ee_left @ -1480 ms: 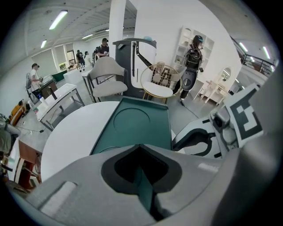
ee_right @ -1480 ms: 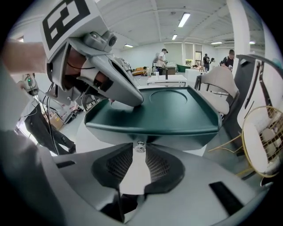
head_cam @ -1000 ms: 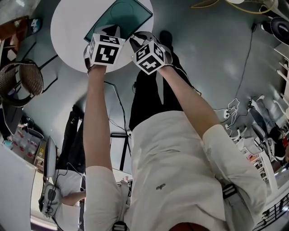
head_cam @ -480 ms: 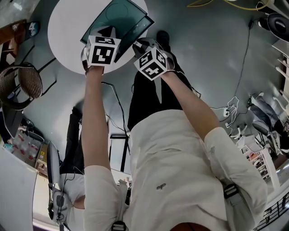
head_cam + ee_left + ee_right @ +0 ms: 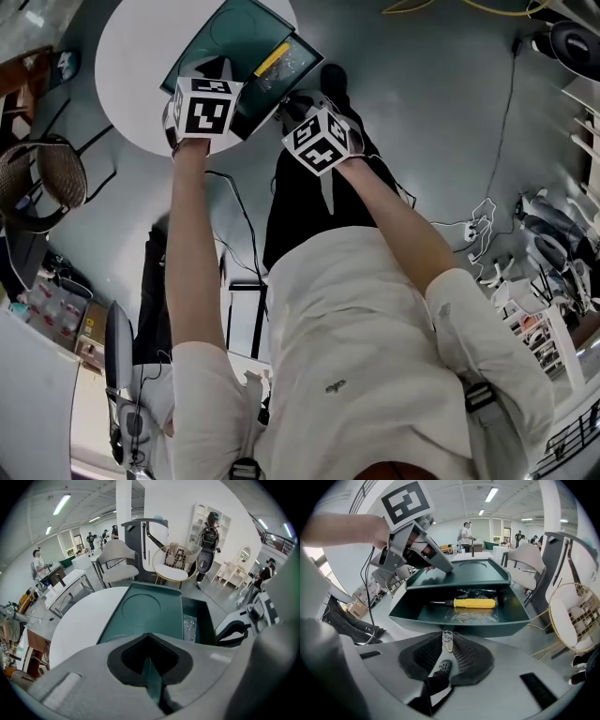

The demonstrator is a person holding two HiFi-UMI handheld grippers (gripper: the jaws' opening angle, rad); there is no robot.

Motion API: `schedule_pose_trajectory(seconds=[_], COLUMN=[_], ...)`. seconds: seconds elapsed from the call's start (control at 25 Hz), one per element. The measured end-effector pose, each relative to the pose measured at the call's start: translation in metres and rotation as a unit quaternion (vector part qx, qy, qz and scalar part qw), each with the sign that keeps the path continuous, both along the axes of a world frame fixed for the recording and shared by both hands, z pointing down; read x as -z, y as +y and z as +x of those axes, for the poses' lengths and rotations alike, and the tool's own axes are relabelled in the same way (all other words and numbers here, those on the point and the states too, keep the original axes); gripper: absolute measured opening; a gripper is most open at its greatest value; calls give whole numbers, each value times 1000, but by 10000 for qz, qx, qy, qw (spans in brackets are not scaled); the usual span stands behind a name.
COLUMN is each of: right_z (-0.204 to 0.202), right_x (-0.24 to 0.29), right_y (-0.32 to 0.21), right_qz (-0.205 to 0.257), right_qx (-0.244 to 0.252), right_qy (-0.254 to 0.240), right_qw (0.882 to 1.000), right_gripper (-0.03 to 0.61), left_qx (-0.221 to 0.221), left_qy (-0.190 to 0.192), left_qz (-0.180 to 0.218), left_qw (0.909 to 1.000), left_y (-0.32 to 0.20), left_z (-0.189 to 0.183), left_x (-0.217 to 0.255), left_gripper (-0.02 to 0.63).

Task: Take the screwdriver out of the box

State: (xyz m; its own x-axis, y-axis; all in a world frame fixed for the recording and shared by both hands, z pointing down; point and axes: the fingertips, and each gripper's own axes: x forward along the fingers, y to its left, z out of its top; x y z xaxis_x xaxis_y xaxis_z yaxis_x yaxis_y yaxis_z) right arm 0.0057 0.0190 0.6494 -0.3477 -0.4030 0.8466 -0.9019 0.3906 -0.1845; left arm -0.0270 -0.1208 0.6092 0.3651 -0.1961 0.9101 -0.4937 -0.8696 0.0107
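Observation:
A dark green box (image 5: 230, 37) lies on a round white table (image 5: 131, 56). Its drawer (image 5: 459, 624) stands pulled out toward me. In the drawer lies a yellow-handled screwdriver (image 5: 474, 603) on a clear plastic bag (image 5: 471, 615); the head view shows the screwdriver (image 5: 273, 58) too. My right gripper (image 5: 447, 644) is shut on the small metal pull tab (image 5: 447, 637) at the drawer's front. At the box's near left corner my left gripper (image 5: 447, 569) is shut on the green rim (image 5: 153, 681) of the box top (image 5: 140, 611).
The table's edge runs just under the drawer, with grey floor below. A wicker chair (image 5: 47, 173) stands to the left and a black cable (image 5: 236, 211) trails on the floor. A gold wire side table (image 5: 576, 616) and a grey chair (image 5: 529, 559) stand beyond the box.
The drawer has slid out of the box toward me with my right gripper, and the yellow screwdriver has come into sight. The left gripper has stayed on the box.

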Motion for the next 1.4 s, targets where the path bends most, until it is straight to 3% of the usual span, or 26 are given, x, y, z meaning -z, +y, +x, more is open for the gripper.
schedule_pose_trajectory(seconds=[0.8,1.0,1.4], right_z=[0,-1,26], right_x=[-6,-4,24], right_y=[20,24,32], right_qz=[-98,-174,-83], right_qx=[-29,-57,-93], right_qy=[-18,-107,181], right_qw=[9999,9998,9998], right_gripper=[83,136,135], left_qx=[24,15,-146], left_qy=[-106,-86,-157], left_qz=[125,134,128], left_qw=[9999,9999,9997], left_y=[-7,-7,-7], left_z=[-10,-11,-16], left_x=[-4,-4,-7], left_gripper=[9,9,9])
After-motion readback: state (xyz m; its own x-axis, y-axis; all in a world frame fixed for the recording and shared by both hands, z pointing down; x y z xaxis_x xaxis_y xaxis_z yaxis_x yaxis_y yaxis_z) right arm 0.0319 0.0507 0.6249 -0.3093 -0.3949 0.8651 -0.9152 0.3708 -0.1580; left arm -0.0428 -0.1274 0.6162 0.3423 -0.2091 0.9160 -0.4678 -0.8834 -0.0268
